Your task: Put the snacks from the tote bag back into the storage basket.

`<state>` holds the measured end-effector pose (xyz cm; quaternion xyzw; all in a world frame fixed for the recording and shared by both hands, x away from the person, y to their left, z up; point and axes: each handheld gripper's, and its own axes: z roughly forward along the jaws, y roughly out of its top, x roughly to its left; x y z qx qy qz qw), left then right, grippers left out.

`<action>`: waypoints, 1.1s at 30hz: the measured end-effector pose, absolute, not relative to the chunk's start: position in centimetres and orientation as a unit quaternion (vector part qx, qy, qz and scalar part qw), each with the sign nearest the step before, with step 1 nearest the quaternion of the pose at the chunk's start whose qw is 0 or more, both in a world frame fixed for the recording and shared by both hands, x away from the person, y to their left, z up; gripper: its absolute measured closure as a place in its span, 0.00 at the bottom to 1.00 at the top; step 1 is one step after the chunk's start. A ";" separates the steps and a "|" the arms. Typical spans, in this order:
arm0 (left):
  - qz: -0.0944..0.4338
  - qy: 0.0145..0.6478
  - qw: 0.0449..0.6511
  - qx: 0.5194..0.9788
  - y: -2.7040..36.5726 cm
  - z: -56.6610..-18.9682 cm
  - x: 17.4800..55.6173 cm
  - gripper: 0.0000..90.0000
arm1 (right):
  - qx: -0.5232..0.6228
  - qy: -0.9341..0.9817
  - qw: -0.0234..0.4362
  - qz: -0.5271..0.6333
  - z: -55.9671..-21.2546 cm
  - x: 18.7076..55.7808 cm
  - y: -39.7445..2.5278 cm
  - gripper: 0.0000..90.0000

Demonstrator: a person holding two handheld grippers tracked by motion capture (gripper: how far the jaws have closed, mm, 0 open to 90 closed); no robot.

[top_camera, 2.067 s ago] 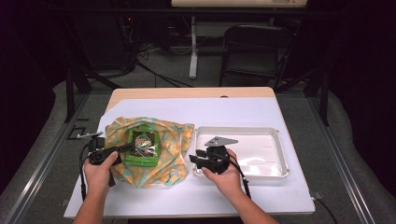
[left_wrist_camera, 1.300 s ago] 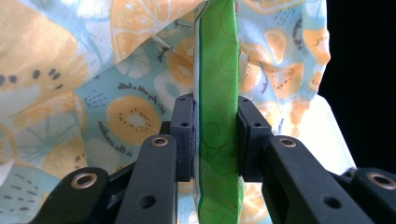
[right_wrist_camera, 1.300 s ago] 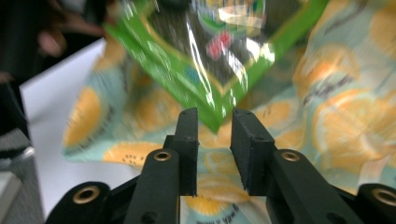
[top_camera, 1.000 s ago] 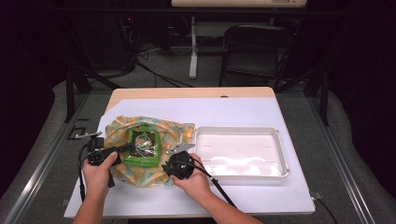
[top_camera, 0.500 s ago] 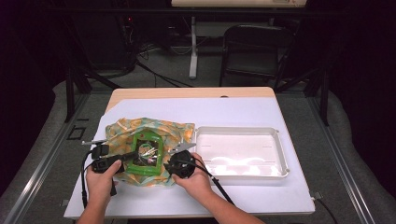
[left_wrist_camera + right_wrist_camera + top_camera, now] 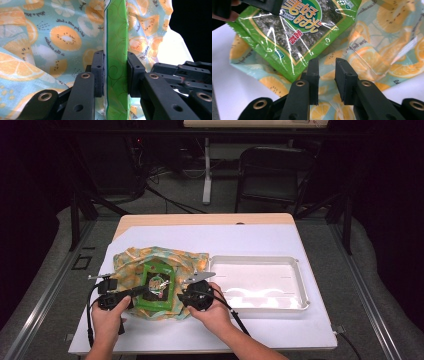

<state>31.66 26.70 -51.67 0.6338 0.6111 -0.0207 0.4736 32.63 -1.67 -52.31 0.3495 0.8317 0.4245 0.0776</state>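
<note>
Since approx. 2 s earlier, right gripper had shifted from over the tray to the right edge of the green packet; the packet's top had lifted slightly.

Fig. — Grasp state, two-gripper handling of snack packet on cloth.

Left gripper: jaws clamped on the packet's edge, seen edge-on as a thin green strip w/ swirl print pinched between both pads. Right gripper: jaws at a narrow gap, nothing between them, poised just beside the packet's lower edge, above the cloth.

Location: packet lay on the fruit-print cloth near the front-left corner of the table, left of the tray.

Risks (judged): right jaws could pinch cloth along w/ or instead of the packet, since the fabric sat directly beneath the gap; glossy film could slip from the left pads if pulled sideways; a hard squeeze might crush the brittle seaweed sheets inside.

Materials: packet = shiny crinkled plastic film, flat rectangle, dark contents visible through a window. Cloth = soft, rumpled, pale blue w/ orange slices and kiwi. Tray = white, rigid, shallow, rounded corners. Table = matte white sheet over a wood top.
</note>
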 end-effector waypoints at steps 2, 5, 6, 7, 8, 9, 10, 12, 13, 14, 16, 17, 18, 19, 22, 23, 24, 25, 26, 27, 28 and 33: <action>-0.022 0.611 0.472 0.635 26.7 -51.6 31.6 0.81 | 0.346 0.833 0.080 0.425 -52.0 32.4 -2.0 0.81; -0.020 0.611 0.474 0.633 26.7 -51.5 31.5 0.81 | 0.343 0.830 0.080 0.433 -51.5 32.0 -2.6 0.81; -0.018 0.612 0.476 0.631 26.7 -51.4 31.5 0.81 | 0.342 0.831 0.082 0.432 -51.3 31.9 -2.8 0.80; -0.017 0.610 0.477 0.632 26.8 -51.4 31.5 0.81 | 0.340 0.829 0.081 0.437 -51.2 31.8 -3.1 0.80; -0.015 0.611 0.477 0.631 26.8 -51.3 31.4 0.81 | 0.339 0.828 0.082 0.439 -51.0 31.8 -3.4 0.80; -0.015 0.612 0.481 0.628 26.8 -51.2 31.4 0.81 | 0.341 0.826 0.082 0.441 -50.8 31.7 -3.7 0.79; -0.014 0.612 0.481 0.627 26.8 -51.1 31.4 0.81 | 0.342 0.825 0.082 0.444 -50.6 31.7 -4.0 0.79; -0.007 0.610 0.479 0.631 26.7 -50.9 31.3 0.81 | 0.346 0.819 0.083 0.450 -50.3 31.6 -4.6 0.79; -0.004 0.611 0.479 0.630 26.6 -50.8 31.2 0.81 | 0.346 0.818 0.083 0.452 -50.3 31.7 -4.9 0.78; 0.003 0.608 0.478 0.634 26.6 -50.7 31.1 0.81 | 0.348 0.815 0.084 0.456 -50.2 31.7 -5.2 0.78; 0.009 0.609 0.478 0.633 26.6 -50.3 31.0 0.81 | 0.354 0.809 0.085 0.462 -50.4 31.7 -5.8 0.78; 0.013 0.606 0.479 0.635 26.7 -50.2 30.9 0.81 | 0.355 0.809 0.090 0.459 -50.6 31.7 -6.1 0.78; 0.017 0.606 0.481 0.634 26.7 -50.0 30.9 0.81 | 0.355 0.811 0.093 0.454 -50.7 31.7 -6.2 0.78; 0.022 0.604 0.481 0.635 26.8 -49.8 30.8 0.81 | 0.358 0.811 0.096 0.453 -50.9 31.7 -6.4 0.78; 0.035 0.600 0.486 0.634 27.0 -49.2 30.5 0.81 | 0.366 0.805 0.093 0.457 -50.9 31.8 -7.0 0.78; 0.038 0.600 0.486 0.634 27.0 -48.9 30.4 0.81 | 0.366 0.805 0.094 0.458 -50.8 31.8 -7.2 0.78; 0.043 0.597 0.488 0.635 27.1 -48.7 30.3 0.81 | 0.368 0.802 0.094 0.461 -50.7 31.8 -7.3 0.78; 0.047 0.597 0.491 0.633 27.0 -48.5 30.2 0.81 | 0.369 0.799 0.094 0.464 -50.6 31.8 -7.5 0.78; 0.050 0.594 0.491 0.635 27.1 -48.3 30.1 0.81 | 0.371 0.797 0.094 0.467 -50.5 31.8 -7.6 0.78; 0.050 0.592 0.494 0.635 27.1 -48.1 30.0 0.81 | 0.373 0.795 0.096 0.469 -50.4 31.8 -7.7 0.78; 0.052 0.591 0.496 0.634 27.1 -48.0 29.9 0.81 | 0.372 0.795 0.097 0.469 -50.3 31.8 -7.8 0.77; 0.060 0.586 0.503 0.632 27.2 -47.3 29.6 0.81 | 0.379 0.789 0.099 0.473 -50.2 32.0 -8.3 0.77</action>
